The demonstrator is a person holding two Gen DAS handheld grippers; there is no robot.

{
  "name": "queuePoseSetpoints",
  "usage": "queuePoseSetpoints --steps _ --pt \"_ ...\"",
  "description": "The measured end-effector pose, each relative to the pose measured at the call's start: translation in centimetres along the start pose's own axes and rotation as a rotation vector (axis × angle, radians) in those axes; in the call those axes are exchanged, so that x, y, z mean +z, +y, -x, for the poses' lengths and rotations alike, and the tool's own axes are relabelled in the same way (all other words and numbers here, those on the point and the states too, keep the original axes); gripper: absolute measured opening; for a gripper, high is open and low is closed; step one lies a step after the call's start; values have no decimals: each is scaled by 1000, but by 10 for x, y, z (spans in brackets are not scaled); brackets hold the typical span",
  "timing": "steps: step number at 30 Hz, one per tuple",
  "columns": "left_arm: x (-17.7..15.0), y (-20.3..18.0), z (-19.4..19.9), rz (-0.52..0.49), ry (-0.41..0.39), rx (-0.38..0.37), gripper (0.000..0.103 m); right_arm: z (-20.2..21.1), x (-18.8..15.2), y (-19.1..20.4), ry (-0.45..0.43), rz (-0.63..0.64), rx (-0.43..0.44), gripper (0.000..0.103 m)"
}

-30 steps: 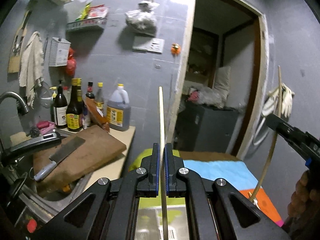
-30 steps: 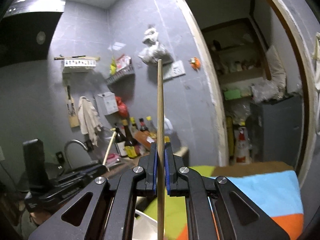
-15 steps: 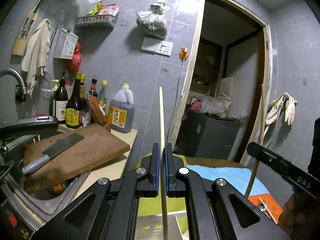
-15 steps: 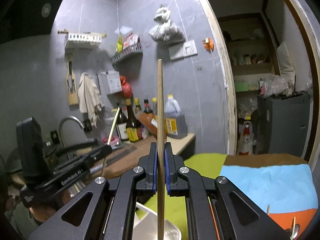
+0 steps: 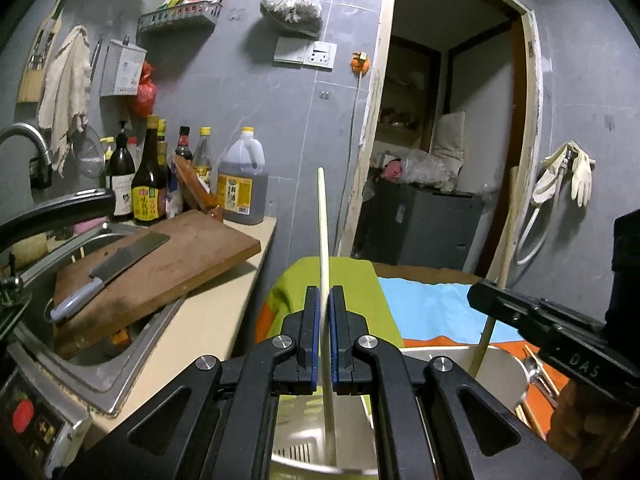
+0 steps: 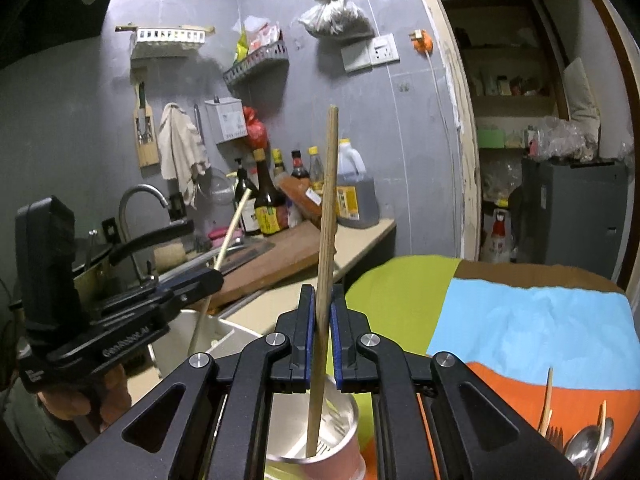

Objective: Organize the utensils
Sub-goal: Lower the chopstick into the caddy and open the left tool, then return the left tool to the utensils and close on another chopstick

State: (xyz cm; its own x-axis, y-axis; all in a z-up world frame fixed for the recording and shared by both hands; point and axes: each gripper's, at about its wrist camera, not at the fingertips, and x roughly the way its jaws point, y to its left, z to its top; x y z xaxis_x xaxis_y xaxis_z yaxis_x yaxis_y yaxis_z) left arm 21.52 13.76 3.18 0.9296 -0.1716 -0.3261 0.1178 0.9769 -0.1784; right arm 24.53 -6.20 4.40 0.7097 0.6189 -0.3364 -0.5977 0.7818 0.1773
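My left gripper is shut on a pale chopstick that stands nearly upright. Its lower end dips into a white container. My right gripper is shut on a brown wooden chopstick that leans slightly right. That stick's lower end rests inside a pink metal-lined cup. In the right wrist view the left gripper holds the pale chopstick over the white container. In the left wrist view the right gripper holds the brown chopstick.
A spoon, a fork and loose chopsticks lie on the striped cloth at the right. A cutting board with a cleaver spans the sink on the left. Sauce bottles stand by the wall, with a doorway beyond.
Both grippers have come down with their chopsticks. The containers now show beneath them, and the brown chopstick has tipped to the right.
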Motion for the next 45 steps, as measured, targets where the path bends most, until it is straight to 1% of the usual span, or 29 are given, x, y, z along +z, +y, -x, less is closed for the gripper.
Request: queuePoseSetpoints --steps 3,7,10,12,14,16,18,20,21,22,23,24,25,26,27,29,30,33,35,38,42,43,45 --pt "1 4 3 28 24 -15 3 0 -2 -1 12 -7 -2 8" --pt "1 5 4 36 45 -21 4 3 -3 -2 10 -15 3 23" --pt "0 6 6 45 54 -23 5 6 -2 -1 6 -11 4 24" --pt "0 5 10 49 49 -29 7 9 -2 -1 -1 -5 -1 27" --pt "1 2 14 47 39 -35 17 12 -1 -1 -9 -4 -2 33" --pt "2 -1 17 44 29 -43 24 16 0 -2 -22 -4 -3 38" --pt "4 -4 19 34 20 -40 25 21 2 -3 -38 -7 -6 42" --pt "6 -6 21 31 16 -33 25 25 3 -5 -51 -9 -10 48" --pt "7 -6 22 37 13 -35 26 28 4 -5 -58 -9 -13 48" --pt "9 -6 24 42 7 -38 30 31 6 -6 -70 -9 -18 49" --pt "10 -7 26 47 -3 -41 35 34 7 -6 -79 -8 -22 52" --pt "11 -8 28 49 -13 -41 37 38 7 -6 -90 -6 -30 56" --pt "12 -10 31 49 -24 -42 39 43 8 -7 -102 -3 -40 67" --pt "14 -13 34 47 -33 -45 41 49 9 -8 -122 -3 -54 75" --pt "15 -17 37 44 -42 -50 44 55 10 -10 -142 -5 -64 76" --pt "17 -24 43 47 -60 -57 57 69 12 -14 -175 -6 -89 78" --pt "18 -28 46 53 -70 -65 59 75 12 -16 -184 -6 -102 79" --pt "19 -42 52 58 -85 -100 67 94 14 -24 -216 -16 -135 87" --pt "17 -52 56 60 -102 -120 80 108 14 -29 -238 -15 -160 95" --pt "12 -69 59 63 -114 -162 87 129 12 -39 -259 -20 -199 103" --pt "8 -92 60 47 -116 -207 89 156 5 -54 -262 -17 -257 103" --pt "7 -100 61 34 -118 -216 92 160 4 -56 -259 -14 -271 103" --pt "4 -115 63 3 -123 -232 93 172 -1 -64 -252 -12 -306 103"
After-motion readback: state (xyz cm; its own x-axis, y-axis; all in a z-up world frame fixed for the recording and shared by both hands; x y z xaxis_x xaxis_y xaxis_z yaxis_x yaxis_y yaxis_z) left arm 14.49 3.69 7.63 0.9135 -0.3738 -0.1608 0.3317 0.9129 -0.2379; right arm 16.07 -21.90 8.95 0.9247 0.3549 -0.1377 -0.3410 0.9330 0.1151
